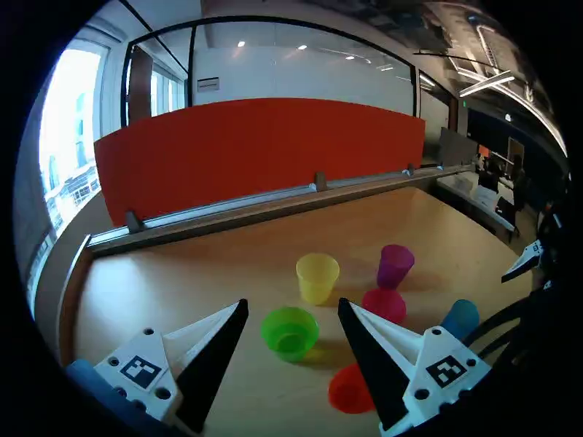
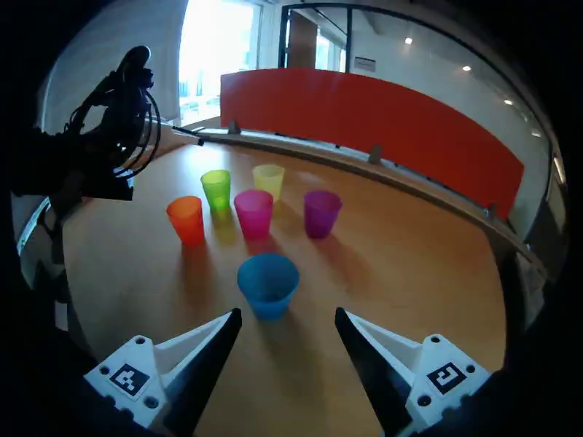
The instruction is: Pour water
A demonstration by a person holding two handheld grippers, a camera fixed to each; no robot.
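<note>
Spread fingers, crowded cups on the bench (image 2: 408,262).
Left gripper (image 1: 292,302) fingers are spread facing the green cup (image 1: 290,333); right gripper (image 2: 288,312) fingers are spread near the blue cup (image 2: 268,284). Neighbours stand close, so a wide reach could tip the orange cup (image 1: 350,390) and spill.

Partly behind a finger of the left tongs (image 1: 291,303): orange cup (image 1: 347,391) and blue cup (image 1: 461,316)
</note>
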